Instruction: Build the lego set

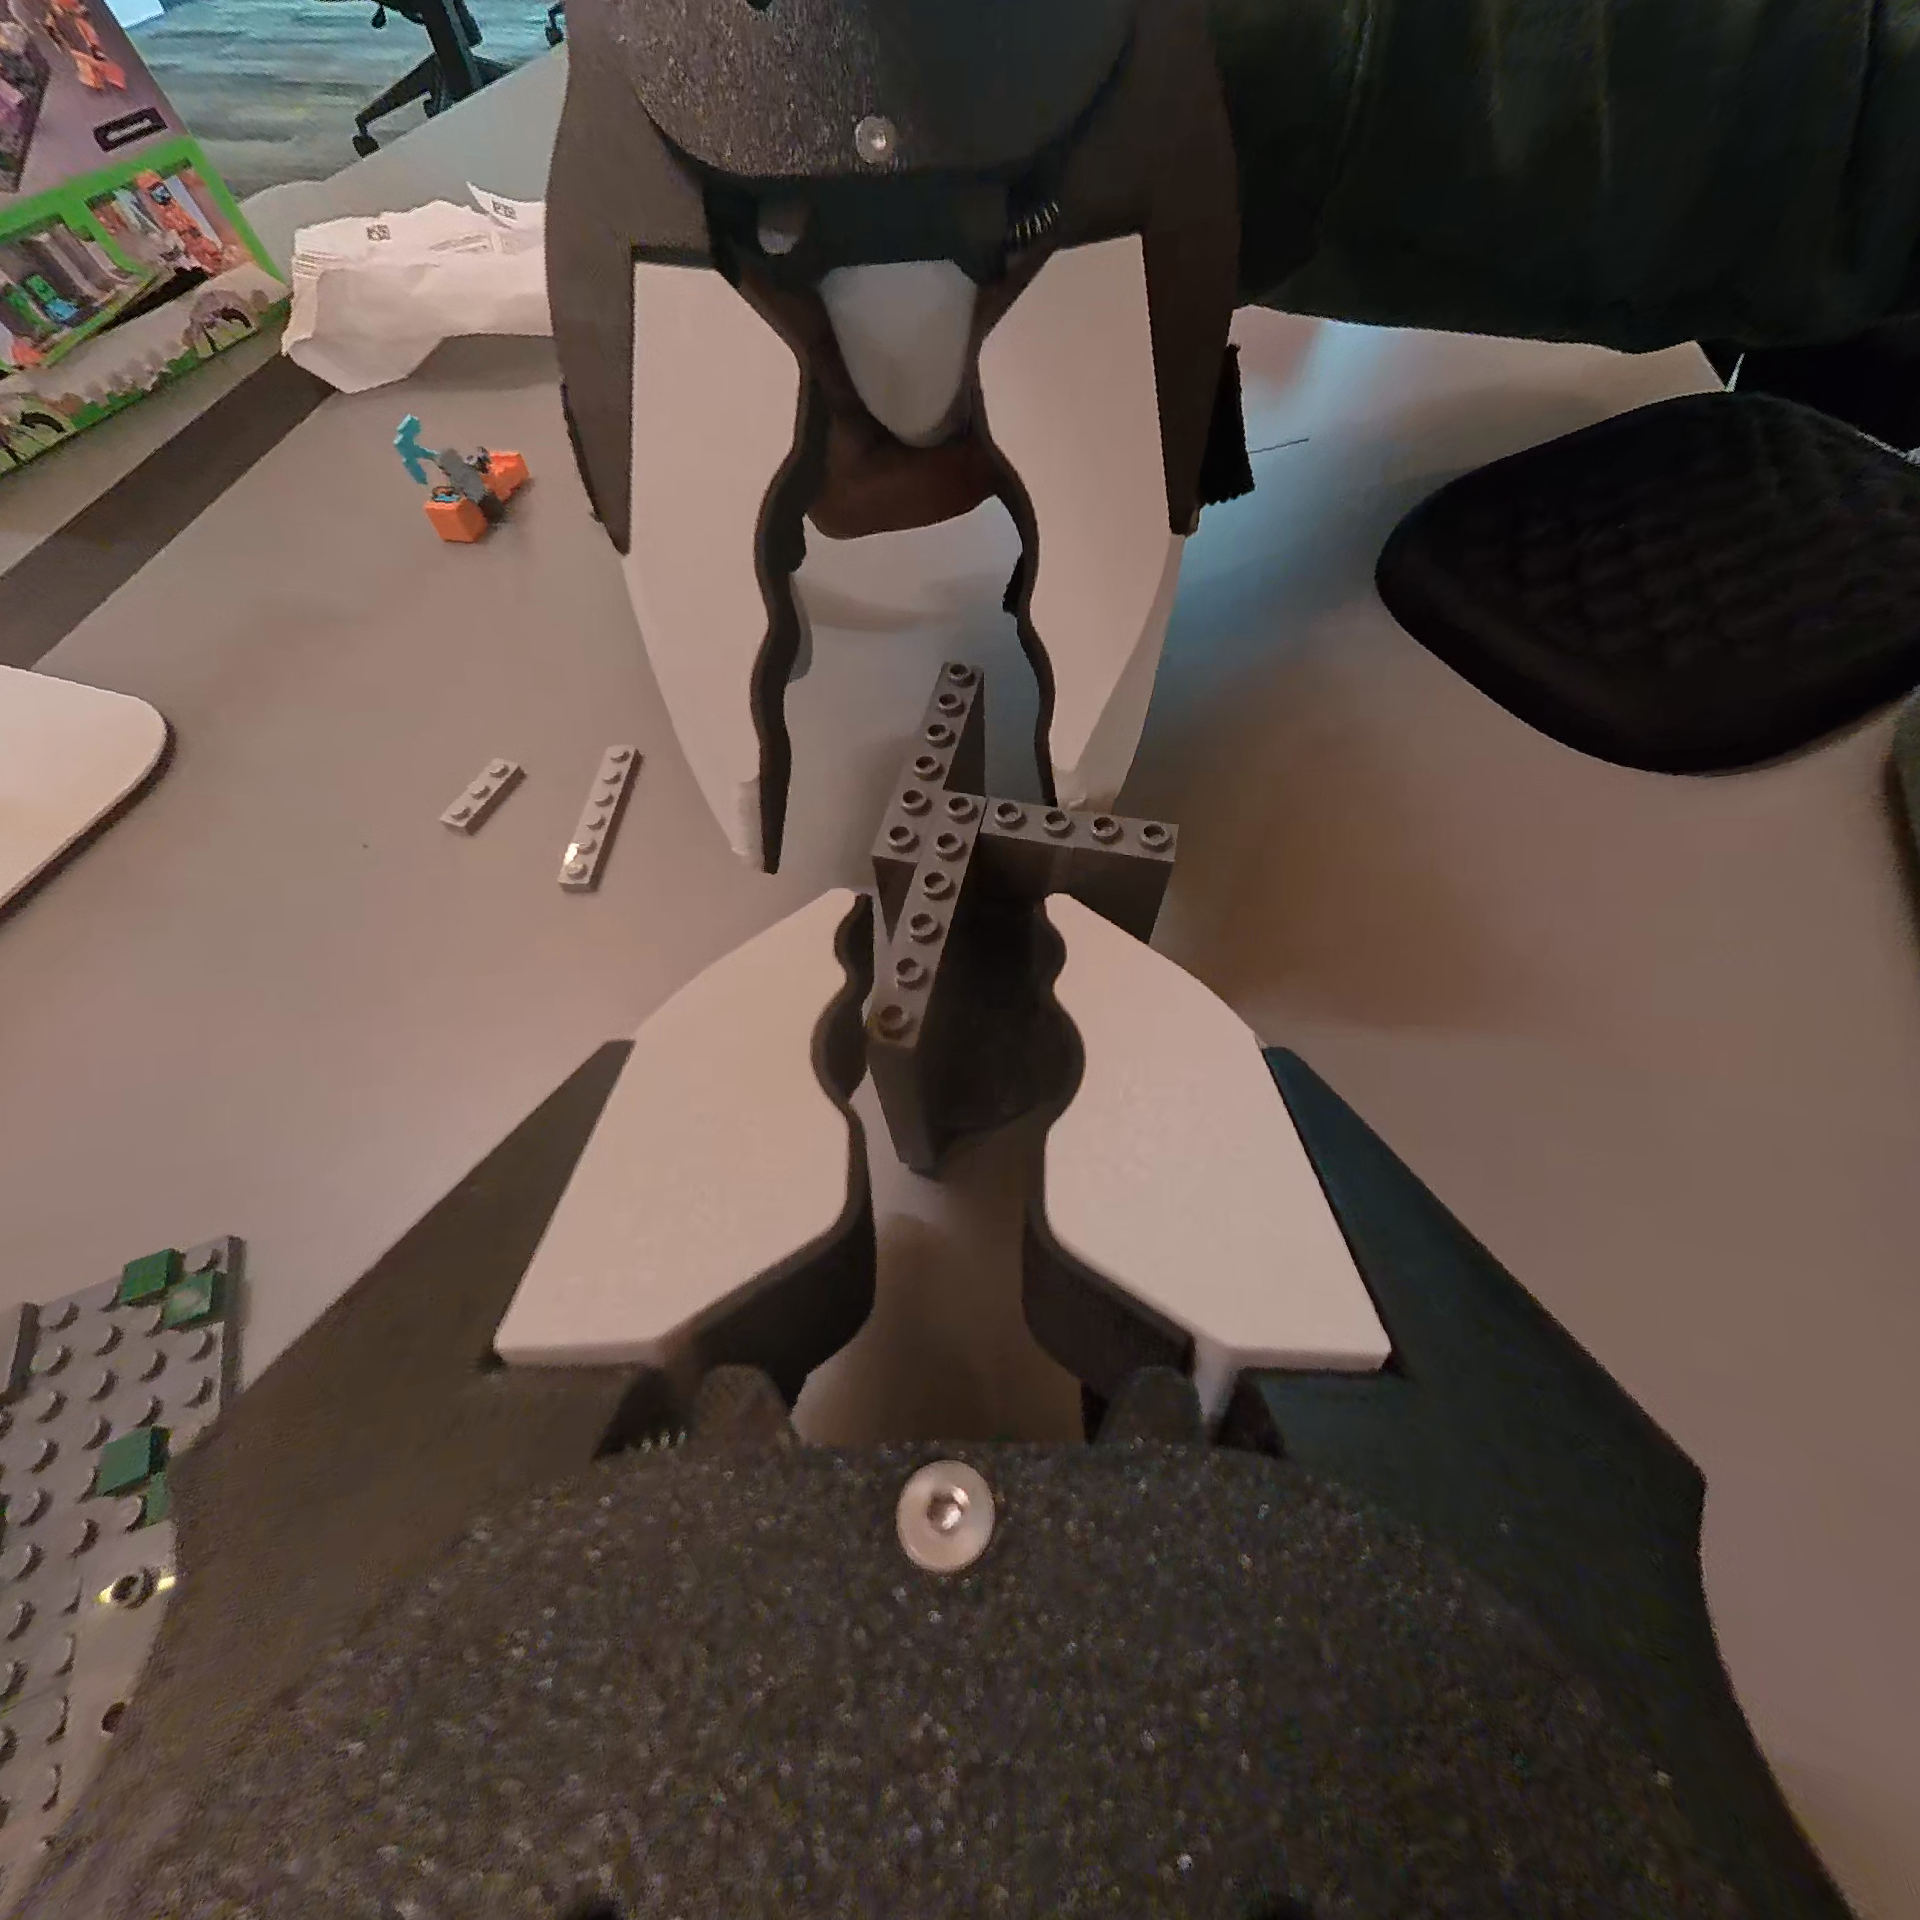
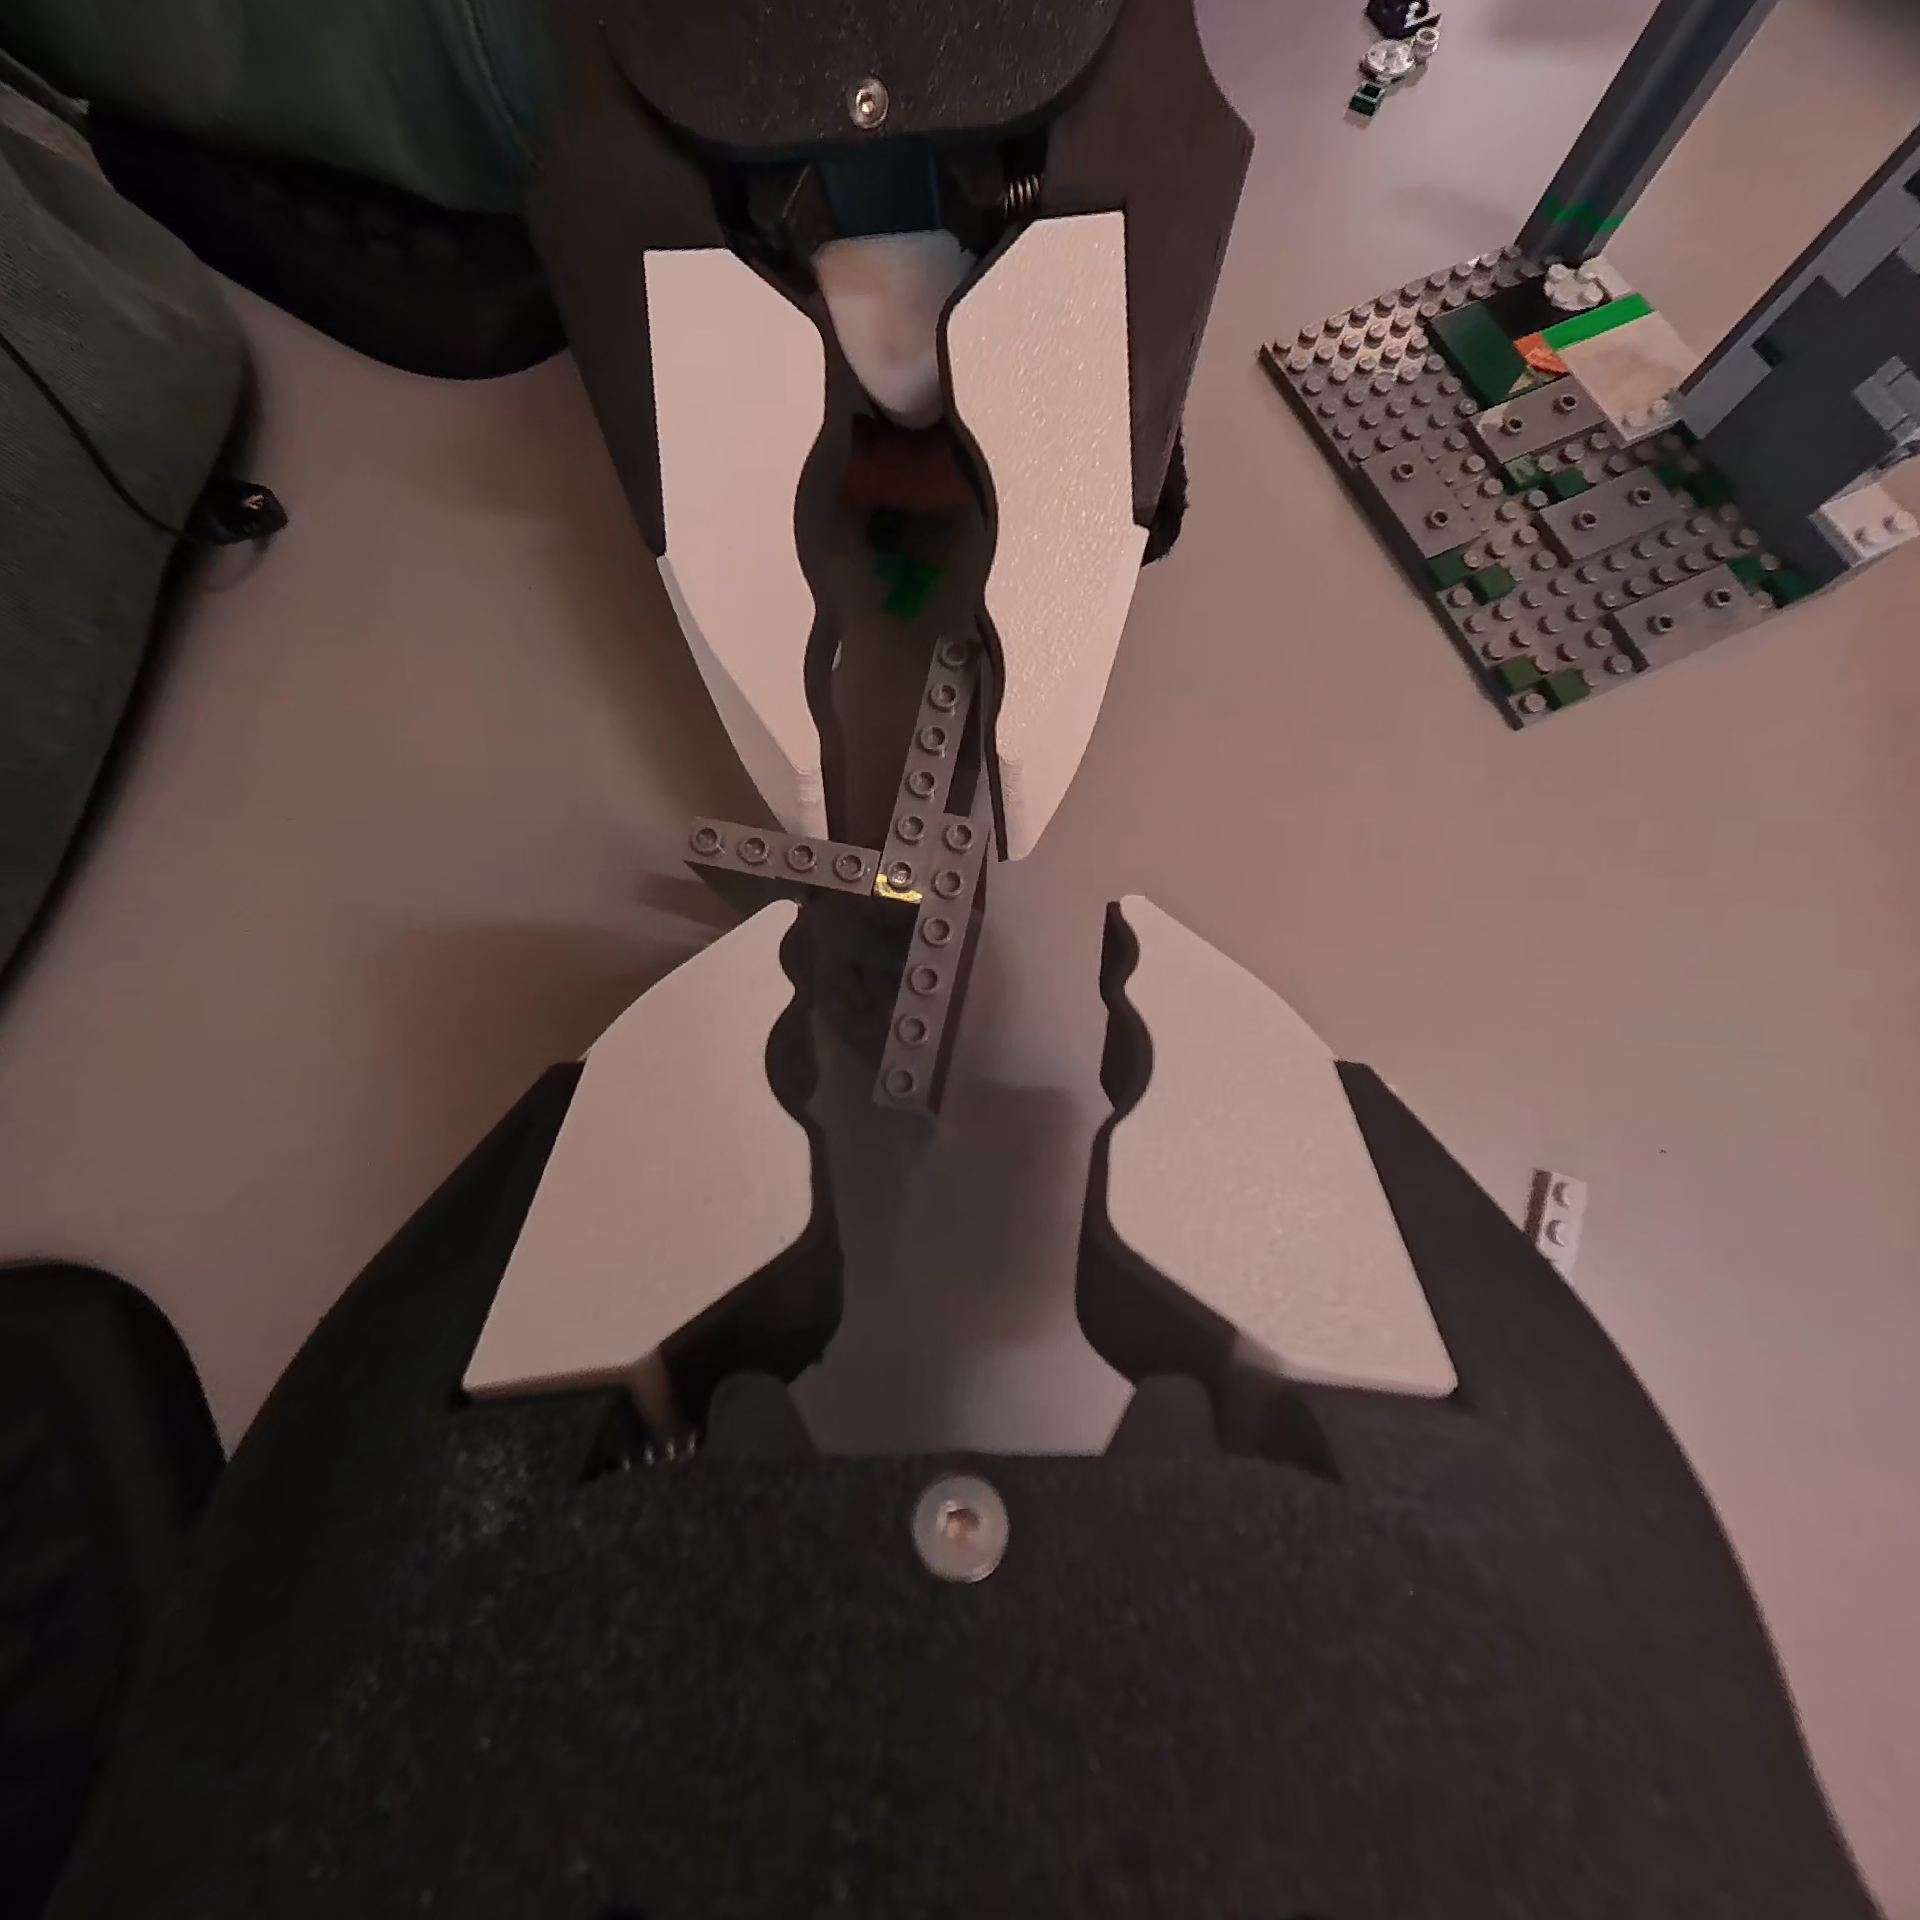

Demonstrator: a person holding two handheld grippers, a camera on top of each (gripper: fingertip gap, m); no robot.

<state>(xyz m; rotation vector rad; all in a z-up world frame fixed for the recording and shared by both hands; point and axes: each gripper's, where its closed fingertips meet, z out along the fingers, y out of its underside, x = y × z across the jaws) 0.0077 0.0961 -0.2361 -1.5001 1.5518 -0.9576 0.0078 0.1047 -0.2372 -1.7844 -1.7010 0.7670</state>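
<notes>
A grey cross-shaped wall of stacked bricks (image 1: 940, 831) stands upright on the table, with one long studded arm and a shorter arm crossing it. My left gripper (image 1: 951, 904) is shut on the near end of the long arm. It also shows from the far side in the right wrist view (image 2: 912, 842). My right gripper (image 2: 954, 906) is open, and its fingers straddle the other end of the long arm (image 2: 925, 977) without squeezing it. It faces the left gripper in the left wrist view (image 1: 914, 842). The two grippers meet tip to tip over the wall.
A grey baseplate with green tiles (image 1: 104, 1455) lies at the left and carries a tall grey structure (image 2: 1766, 364). Two loose grey plates (image 1: 601, 821), an orange figure (image 1: 468, 483), a white bag (image 1: 416, 291), the set's box (image 1: 104, 260) and a black cushion (image 1: 1662, 582) surround the work. My left and right fingertips are right by each other.
</notes>
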